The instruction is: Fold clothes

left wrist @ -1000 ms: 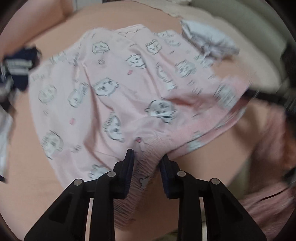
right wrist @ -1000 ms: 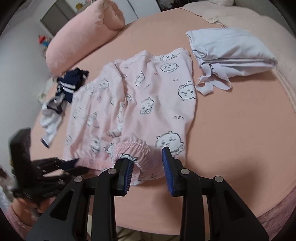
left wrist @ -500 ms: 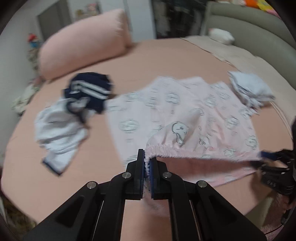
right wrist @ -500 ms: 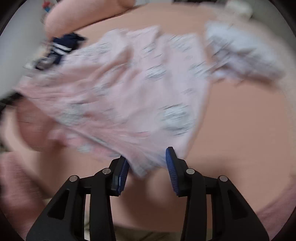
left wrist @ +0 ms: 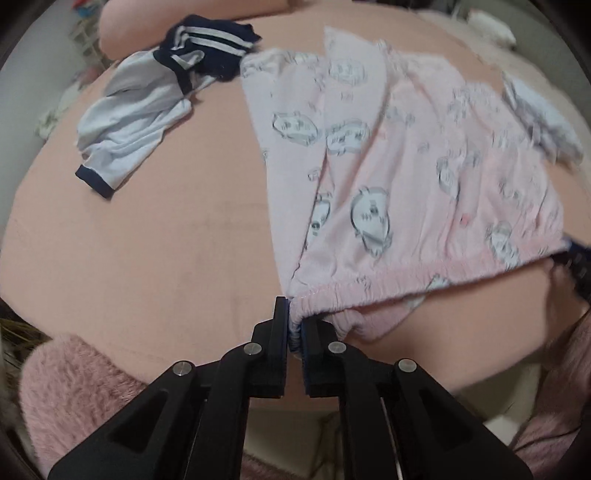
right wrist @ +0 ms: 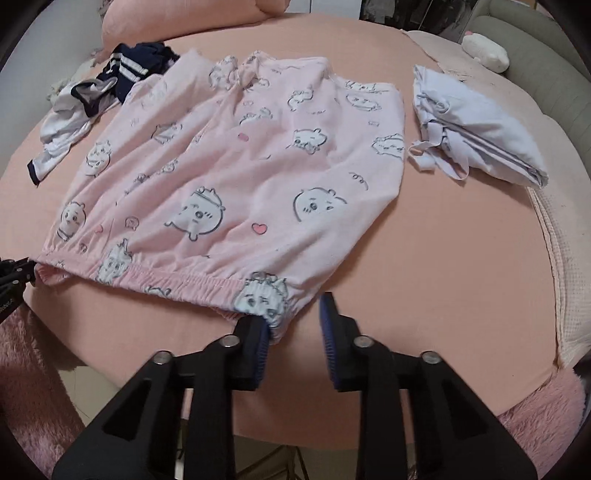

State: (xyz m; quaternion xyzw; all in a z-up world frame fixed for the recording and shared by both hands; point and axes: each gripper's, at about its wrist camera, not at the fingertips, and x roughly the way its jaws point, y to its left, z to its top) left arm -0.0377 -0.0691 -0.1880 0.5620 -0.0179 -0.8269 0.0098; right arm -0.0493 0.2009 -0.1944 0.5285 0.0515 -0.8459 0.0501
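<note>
Pink pyjama trousers (left wrist: 388, 177) with a cartoon print lie spread on the peach bed (left wrist: 166, 240), their elastic waistband along the near edge. My left gripper (left wrist: 294, 332) pinches the waistband's left corner, with fabric bunched between its pads while the jaws are easing open. It also shows at the left edge of the right wrist view (right wrist: 14, 273). My right gripper (right wrist: 293, 325) stands at the right corner of the trousers (right wrist: 240, 177). Its jaws are closing but apart: cloth rests against the left pad (right wrist: 263, 338), and the right pad is clear of it.
A navy-and-white top (left wrist: 147, 103) lies crumpled at the far left. A folded white garment (right wrist: 476, 133) sits on the right of the bed. A pink pillow (right wrist: 177, 14) lies at the back. Fluffy pink fabric (left wrist: 74, 387) borders the near edge.
The trousers were lifted and swung in the air and now lie flat with the waistband stretched between both grippers. The left gripper went from apart to pinching the corner.
</note>
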